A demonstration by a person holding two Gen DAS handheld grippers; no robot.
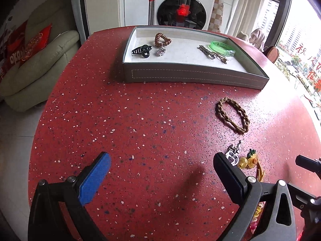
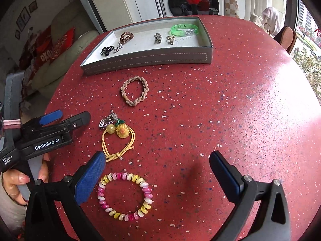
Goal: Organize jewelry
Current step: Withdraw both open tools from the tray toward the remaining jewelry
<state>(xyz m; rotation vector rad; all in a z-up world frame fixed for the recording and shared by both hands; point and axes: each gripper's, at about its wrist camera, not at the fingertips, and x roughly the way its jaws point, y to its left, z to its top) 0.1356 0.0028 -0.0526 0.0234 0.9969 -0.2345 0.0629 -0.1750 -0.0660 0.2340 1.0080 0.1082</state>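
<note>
A grey tray [image 1: 192,76] [image 2: 148,59] at the table's far side holds a black claw clip [image 1: 141,50], a brown coil tie [image 1: 162,39], a silver charm [image 1: 161,51], metal clips [image 1: 212,53] and a green wristband [image 1: 222,48]. On the table lie a beige braided band [image 2: 134,90] [image 1: 232,114], a silver heart charm [image 2: 105,121], a yellow sunflower hair tie [image 2: 118,138] and a pink-yellow coil bracelet [image 2: 125,195]. My left gripper [image 1: 162,161] is open and empty, left of the charm; it also shows in the right wrist view [image 2: 66,115]. My right gripper [image 2: 157,161] is open and empty above the coil bracelet.
The red speckled round table [image 2: 230,110] drops off at left and right. Beyond it stand a beige sofa [image 1: 40,64], a washing machine [image 1: 180,4] and a window at right.
</note>
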